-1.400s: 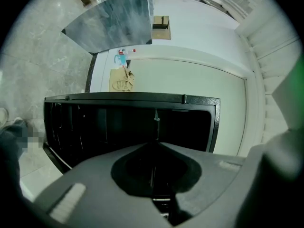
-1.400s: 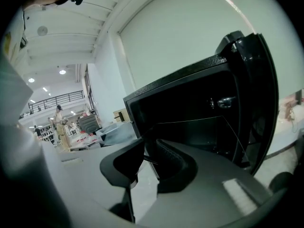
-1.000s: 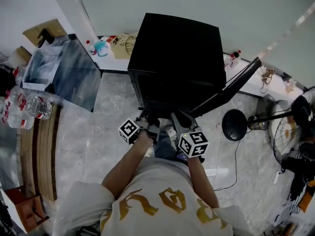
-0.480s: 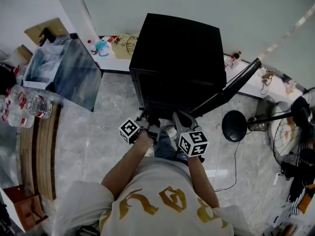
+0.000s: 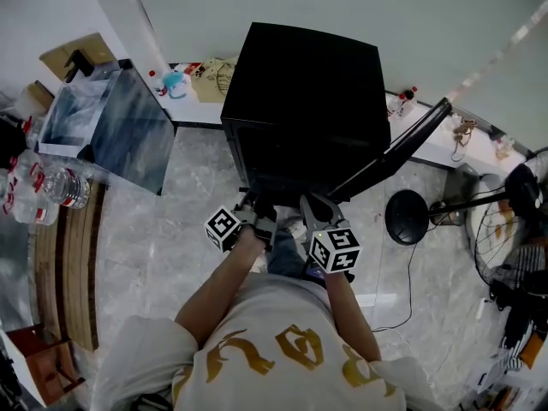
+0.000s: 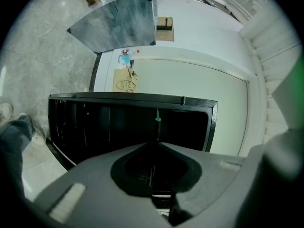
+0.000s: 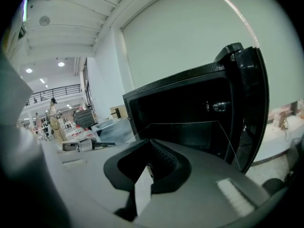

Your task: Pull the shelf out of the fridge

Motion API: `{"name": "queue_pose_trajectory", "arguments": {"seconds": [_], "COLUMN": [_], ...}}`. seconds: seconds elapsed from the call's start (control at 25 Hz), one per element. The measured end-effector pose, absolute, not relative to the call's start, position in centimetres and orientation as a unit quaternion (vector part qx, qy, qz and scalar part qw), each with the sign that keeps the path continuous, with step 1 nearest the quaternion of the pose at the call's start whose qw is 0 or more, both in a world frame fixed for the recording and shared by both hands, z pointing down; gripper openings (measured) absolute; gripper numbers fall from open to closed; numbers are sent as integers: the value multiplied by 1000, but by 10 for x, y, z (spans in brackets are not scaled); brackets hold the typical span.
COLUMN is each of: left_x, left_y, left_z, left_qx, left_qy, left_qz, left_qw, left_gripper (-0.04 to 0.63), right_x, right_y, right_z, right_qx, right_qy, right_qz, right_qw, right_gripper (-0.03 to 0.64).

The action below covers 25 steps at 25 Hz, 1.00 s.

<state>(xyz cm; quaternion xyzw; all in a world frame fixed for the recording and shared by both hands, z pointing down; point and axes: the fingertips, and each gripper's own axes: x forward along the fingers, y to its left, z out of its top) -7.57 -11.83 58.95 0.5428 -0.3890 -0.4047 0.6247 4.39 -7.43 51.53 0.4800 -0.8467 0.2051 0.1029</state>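
**Both claws closed on the glass shelf's front edge**

Head view: the black fridge point(image 5: 304, 84) stands at upper centre with its door open. The left claw point(image 5: 257, 205) and right claw point(image 5: 310, 205) are at its opening.

Left gripper view: the jaws are closed on the thin shelf point(image 6: 157, 122), seen edge-on.

Right gripper view: the jaws pinch the clear pane's near edge, and the rest reaches into the fridge. It seems stiff, slippery and breakable.

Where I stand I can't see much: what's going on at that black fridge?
A person stands at a black fridge with its door open. The left hand-held gripper and the right hand-held gripper are both shut on the front edge of the glass shelf, which is not yet out of the fridge.
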Motion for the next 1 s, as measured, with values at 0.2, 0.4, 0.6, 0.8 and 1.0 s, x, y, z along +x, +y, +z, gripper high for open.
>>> {"name": "queue_pose_trajectory", "arguments": {"seconds": [0.2,0.4,0.6,0.8,1.0], "left_x": [-76,-77,-75,-77,-77], "left_y": [-118,-118,-118,-118,-119], "left_z": [592,594,594,595,595], "left_qx": [538,536,533,526,520], "left_qy": [-389,-390,-388,-386,-385], "left_qz": [-406,-408,-410,-414,-419], "left_qw": [628,628,631,635,637], "left_gripper": [21,23,24,26,28], "right_x": [43,45,45,46,50], "right_y": [-74,-75,-76,-77,-79], "right_z": [516,517,518,518,518], "right_qx": [476,480,479,480,486], "right_qy": [-849,-846,-847,-845,-842], "right_qz": [199,204,205,208,210], "right_qw": [112,110,108,105,104], "right_gripper": [21,21,21,21,21]}}
